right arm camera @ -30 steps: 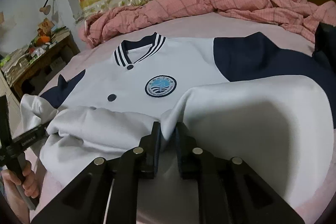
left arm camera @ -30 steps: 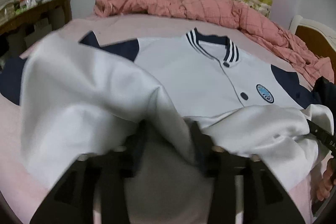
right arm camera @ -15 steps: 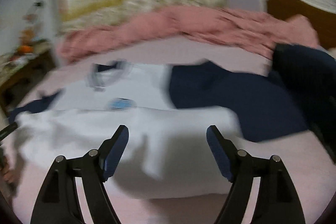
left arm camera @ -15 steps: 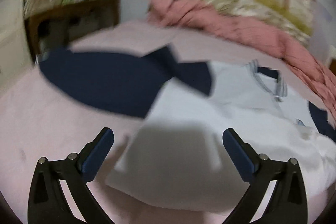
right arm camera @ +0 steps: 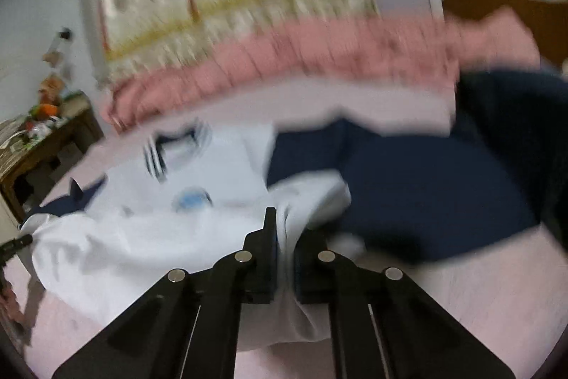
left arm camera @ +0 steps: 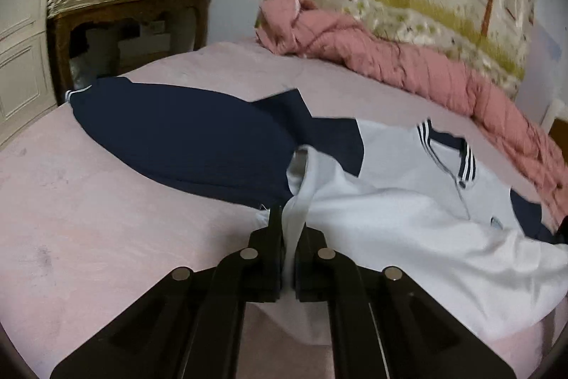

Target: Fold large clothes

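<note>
Lying on the pink bed point(left arm camera: 106, 201), the white and navy jacket point(left arm camera: 408, 201) is seen with its lower half folded up over the chest. Half a second earlier both tongs were spread wide above it with nothing between them. Now the left tongs point(left arm camera: 289, 229) and the right tongs point(right arm camera: 284, 233) have just closed, and white cloth at each side edge is pinched.

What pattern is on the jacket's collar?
Navy with white stripes on the collar, clearest in the left wrist view.
</note>
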{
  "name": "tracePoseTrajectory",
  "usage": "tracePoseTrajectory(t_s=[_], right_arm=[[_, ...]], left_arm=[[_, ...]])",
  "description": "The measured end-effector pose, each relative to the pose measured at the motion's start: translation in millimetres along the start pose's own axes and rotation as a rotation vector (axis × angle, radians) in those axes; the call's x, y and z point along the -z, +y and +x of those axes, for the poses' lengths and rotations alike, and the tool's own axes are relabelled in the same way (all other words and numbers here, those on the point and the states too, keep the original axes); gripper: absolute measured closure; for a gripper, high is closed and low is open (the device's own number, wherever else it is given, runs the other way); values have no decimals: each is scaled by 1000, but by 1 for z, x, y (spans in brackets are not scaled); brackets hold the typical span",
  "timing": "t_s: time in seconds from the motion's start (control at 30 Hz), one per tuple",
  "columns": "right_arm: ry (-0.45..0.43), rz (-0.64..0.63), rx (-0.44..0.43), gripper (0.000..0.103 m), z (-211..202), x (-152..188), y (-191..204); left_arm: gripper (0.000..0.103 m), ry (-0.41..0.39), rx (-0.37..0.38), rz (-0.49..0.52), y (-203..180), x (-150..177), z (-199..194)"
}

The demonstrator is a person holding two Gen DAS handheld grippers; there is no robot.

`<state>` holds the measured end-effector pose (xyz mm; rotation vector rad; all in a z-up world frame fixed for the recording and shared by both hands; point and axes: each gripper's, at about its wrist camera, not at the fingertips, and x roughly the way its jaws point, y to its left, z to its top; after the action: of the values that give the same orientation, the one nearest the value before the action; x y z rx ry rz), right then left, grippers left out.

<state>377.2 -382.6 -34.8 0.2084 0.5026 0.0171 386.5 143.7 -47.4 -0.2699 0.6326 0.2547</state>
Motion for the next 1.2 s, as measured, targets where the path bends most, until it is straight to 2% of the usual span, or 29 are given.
tracePoseTrajectory(t_s=[0.07,0.17,0.23,0.27,0.33,0.43,0.47,0.53,0.6,0.67,0.73,0.8,0.87,0.93,1.0,1.07,1.13,1.2], right_arm=[[13,-5,34,95,6,-5,4],[232,17,110,94,55,11,-9],[308,64,98,89,71,18,-19],[291,83,81,88,67,16,-22],[254,90,101,69,57,14,-25],[217,76,163,51,43,10,-23],[192,61,175,50,34,8,-20],[155,39,168,31,21,5,-14],[111,4,134,21,7,1,-1],[95,-39,90,20,-4,-1,13],[65,-76,59,16,-13,-1,28],[48,-92,66,16,-14,2,38],[93,-113,63,16,-6,7,46],[189,-142,41,16,9,15,53],[332,-167,37,16,32,28,57],[383,-176,53,14,43,37,58],[390,-188,50,2,47,40,58],[400,-209,47,0,51,44,61]], left_arm=[[98,33,-37,36,-1,3,10],[97,108,-122,108,-11,15,38],[94,156,-148,149,-17,21,53],[91,162,-156,157,-16,22,54],[90,136,-156,161,-16,22,49],[82,70,-115,163,-18,17,33],[77,39,-97,161,-19,15,26],[63,-25,-68,173,-24,13,10],[30,-108,-49,198,-33,12,-9],[18,-205,-7,229,-45,14,-29],[12,-242,42,268,-57,16,-40],[8,-188,93,328,-74,23,-36],[8,-117,117,370,-87,30,-23],[8,-16,113,404,-98,38,-3],[8,71,87,431,-105,45,15],[7,144,73,437,-107,49,31],[4,162,67,440,-108,52,35],[0,165,49,444,-109,52,36]])
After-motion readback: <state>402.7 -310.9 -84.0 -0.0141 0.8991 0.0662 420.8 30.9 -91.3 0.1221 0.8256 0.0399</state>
